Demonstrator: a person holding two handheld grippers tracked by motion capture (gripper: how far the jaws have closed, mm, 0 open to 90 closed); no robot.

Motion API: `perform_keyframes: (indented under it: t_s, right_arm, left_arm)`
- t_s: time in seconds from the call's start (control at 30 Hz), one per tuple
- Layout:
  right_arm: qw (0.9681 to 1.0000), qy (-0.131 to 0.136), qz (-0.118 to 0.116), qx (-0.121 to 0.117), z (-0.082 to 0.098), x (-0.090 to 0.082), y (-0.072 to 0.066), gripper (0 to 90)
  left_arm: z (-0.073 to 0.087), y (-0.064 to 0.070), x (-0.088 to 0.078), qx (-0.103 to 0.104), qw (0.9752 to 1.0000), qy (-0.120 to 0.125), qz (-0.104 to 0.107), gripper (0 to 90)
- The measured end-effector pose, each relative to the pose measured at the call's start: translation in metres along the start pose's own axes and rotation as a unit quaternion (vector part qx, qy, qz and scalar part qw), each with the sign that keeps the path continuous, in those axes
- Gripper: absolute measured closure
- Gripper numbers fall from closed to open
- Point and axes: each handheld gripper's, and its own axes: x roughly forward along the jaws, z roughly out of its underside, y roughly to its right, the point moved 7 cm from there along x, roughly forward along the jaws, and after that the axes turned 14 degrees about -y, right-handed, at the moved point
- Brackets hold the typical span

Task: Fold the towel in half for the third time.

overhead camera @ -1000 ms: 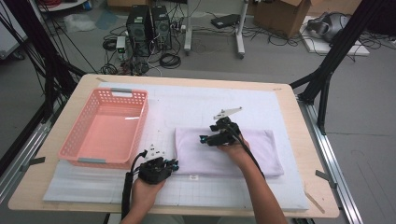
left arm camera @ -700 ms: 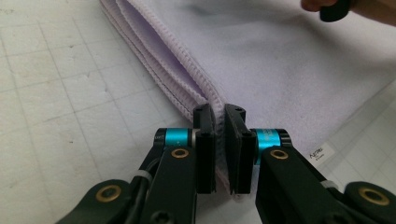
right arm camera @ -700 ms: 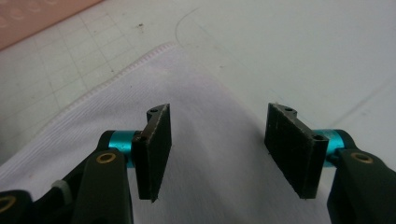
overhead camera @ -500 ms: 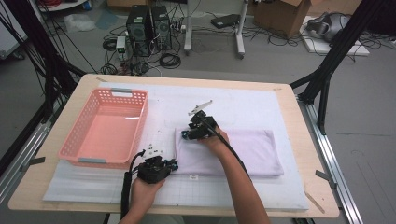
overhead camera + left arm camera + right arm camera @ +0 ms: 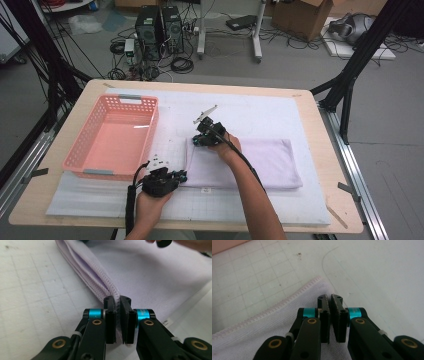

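Sitting at the left of the high view, a pink basket (image 5: pixel 112 137) rested on the white gridded mat (image 5: pixel 260 112) that covered the wooden desk (image 5: pixel 330 210); just right of its lower corner, at lower centre-left of the frame, the left tongs (image 5: pixel 181 175) lay low on the mat with their jaws pressed together on the near left corner of the folded lilac towel (image 5: pixel 265 162); in the left gripper view that towel (image 5: pixel 155 277) ran from upper left down to the pads, its stacked hemmed edges gathered between the closed jaws of the left tongs (image 5: pixel 118 301). Right of and above them in the high view, near the middle of the frame, the right tongs (image 5: pixel 196 140) met the far left corner of the towel, the forearm crossing the cloth from the bottom edge; the jaws had just been closing, and in the right gripper view the right tongs (image 5: pixel 330 298) stood nearly together at the towel's (image 5: pixel 274 327) stitched corner, cloth seemingly nipped between the pads, though the grip itself was hard to make out; the rest of the towel stretched flat toward the right of the high view, well apart from the basket.
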Motion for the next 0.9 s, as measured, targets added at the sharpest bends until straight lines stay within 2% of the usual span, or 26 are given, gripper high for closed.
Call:
perform_keyframes:
  t_s: [0.1,0.13,0.2,0.37,0.47,0.6,0.73,0.9]
  right_arm:
    - [0.9999,0.015,-0.004,0.001,-0.005,-0.005,-0.004,86.2]
    - [0.9996,0.027,-0.007,-0.005,-0.008,-0.007,-0.004,86.3]
    - [0.9991,0.04,-0.016,0.004,-0.011,-0.012,-0.005,86.4]
    - [0.9966,0.076,-0.031,0.009,-0.015,-0.028,-0.006,86.5]
    - [0.9944,0.099,-0.035,0.014,-0.014,-0.043,-0.003,86.5]
    - [0.9926,0.115,-0.031,0.023,-0.009,-0.061,0.005,86.6]
    - [0.9916,0.124,-0.027,0.028,0.0,-0.072,0.012,86.5]
    - [0.9902,0.135,-0.014,0.033,0.013,-0.085,0.021,86.5]
  left_arm:
    - [-0.002,-0.002,-0.008,-0.006,0.9999,0.013,0.002,84.0]
    - [-0.004,-0.003,-0.012,-0.009,0.9997,0.019,0.007,84.0]
    - [-0.009,-0.001,-0.019,-0.009,0.9987,0.044,0.023,84.0]
    - [-0.019,0.008,-0.03,0.003,0.9969,0.069,0.037,84.1]
    - [-0.027,0.015,-0.031,-0.002,0.9946,0.084,0.06,84.1]
    - [-0.042,0.031,-0.025,0.017,0.9933,0.089,0.072,84.1]
    - [-0.056,0.048,-0.019,0.037,0.9925,0.082,0.082,84.1]
    - [-0.067,0.063,-0.008,0.054,0.9924,0.069,0.086,84.1]
